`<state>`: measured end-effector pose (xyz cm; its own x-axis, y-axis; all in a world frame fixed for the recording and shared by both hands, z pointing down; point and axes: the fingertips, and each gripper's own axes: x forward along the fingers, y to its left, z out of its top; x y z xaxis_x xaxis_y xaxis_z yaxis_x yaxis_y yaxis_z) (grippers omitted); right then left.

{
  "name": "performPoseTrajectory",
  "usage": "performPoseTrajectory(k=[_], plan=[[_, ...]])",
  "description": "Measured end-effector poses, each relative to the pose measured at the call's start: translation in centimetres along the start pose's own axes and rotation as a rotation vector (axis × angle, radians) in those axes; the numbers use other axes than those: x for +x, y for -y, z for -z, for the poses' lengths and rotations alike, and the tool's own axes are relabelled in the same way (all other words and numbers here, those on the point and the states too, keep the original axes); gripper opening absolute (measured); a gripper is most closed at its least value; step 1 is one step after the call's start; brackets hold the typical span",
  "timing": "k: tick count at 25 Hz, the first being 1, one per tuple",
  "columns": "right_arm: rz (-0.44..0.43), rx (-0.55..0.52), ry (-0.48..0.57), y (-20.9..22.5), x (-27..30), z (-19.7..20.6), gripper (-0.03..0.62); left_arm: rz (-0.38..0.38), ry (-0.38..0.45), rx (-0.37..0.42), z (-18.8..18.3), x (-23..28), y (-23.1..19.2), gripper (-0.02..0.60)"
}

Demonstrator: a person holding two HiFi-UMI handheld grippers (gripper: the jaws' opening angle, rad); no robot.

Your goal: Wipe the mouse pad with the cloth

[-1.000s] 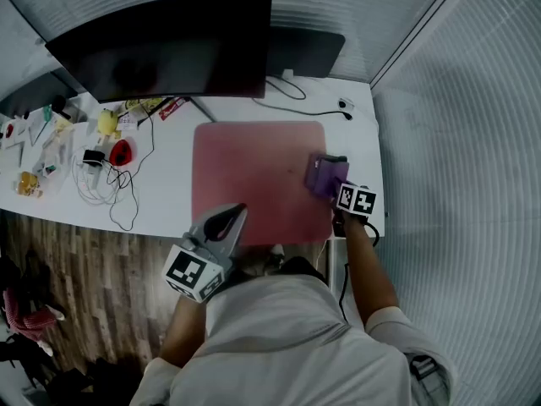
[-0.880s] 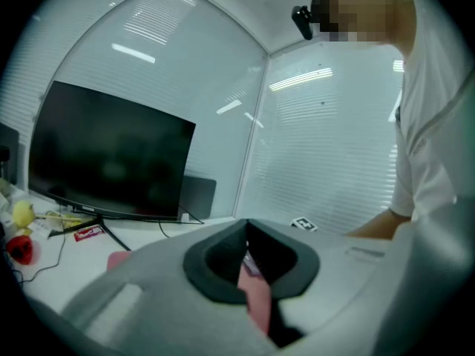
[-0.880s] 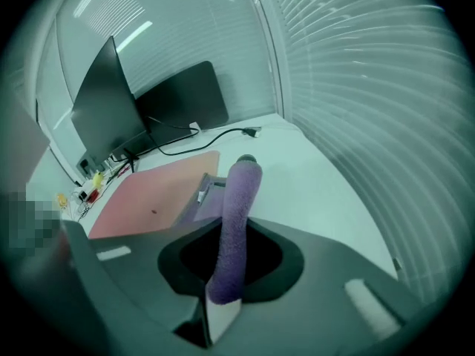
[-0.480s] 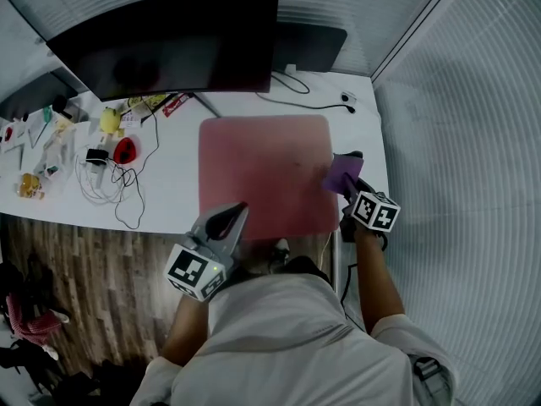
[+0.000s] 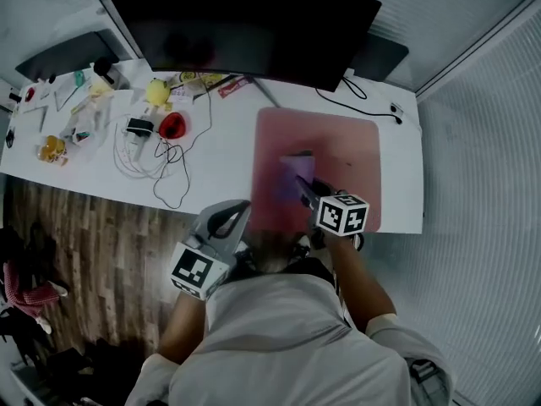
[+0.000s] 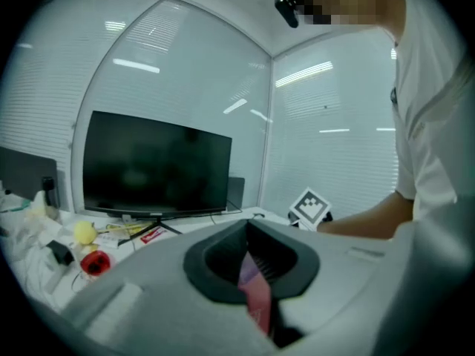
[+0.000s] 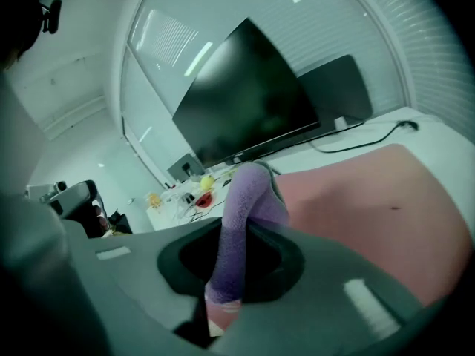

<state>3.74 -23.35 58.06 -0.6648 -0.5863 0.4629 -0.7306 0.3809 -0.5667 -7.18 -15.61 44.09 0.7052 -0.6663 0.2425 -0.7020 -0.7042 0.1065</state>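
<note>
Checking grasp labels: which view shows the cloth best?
Right gripper view: the purple cloth fills the frame centre, pinched in the right gripper. Head view shows it small on the mouse pad, partly behind that gripper. Left gripper view gives only a purple sliver past its jaws.

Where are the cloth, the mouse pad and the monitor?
cloth (image 7: pixel 237 228): right gripper view, middle of the upright purple fold.
mouse pad (image 5: pixel 351 142): head view, bare far right part.
monitor (image 5: pixel 245 24): head view, middle of the dark screen.

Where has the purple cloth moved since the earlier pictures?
Yes: the purple cloth, in the right gripper, slid left from the mouse pad's right edge toward its middle.
</note>
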Motion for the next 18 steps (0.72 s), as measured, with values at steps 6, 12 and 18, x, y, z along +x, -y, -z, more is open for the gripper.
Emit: performPoseTrajectory(k=[6,12,18], plan=[[-0.117,-0.063,-0.156,-8.7,9.6,5.7,0.049,-0.047,-0.013,-0.035,2.6,-6.6,-4.2,0.002],[-0.020,-0.073,-0.239,-7.6,12.8,9.0,0.049,-0.088,-0.002,-0.101,4.1,-9.7,-6.3,0.002],[0.093,-0.023,-0.250,-1.4,9.2,9.9,0.049,-0.053,0.003,-0.089,3.3,-7.8,-4.4,0.002]])
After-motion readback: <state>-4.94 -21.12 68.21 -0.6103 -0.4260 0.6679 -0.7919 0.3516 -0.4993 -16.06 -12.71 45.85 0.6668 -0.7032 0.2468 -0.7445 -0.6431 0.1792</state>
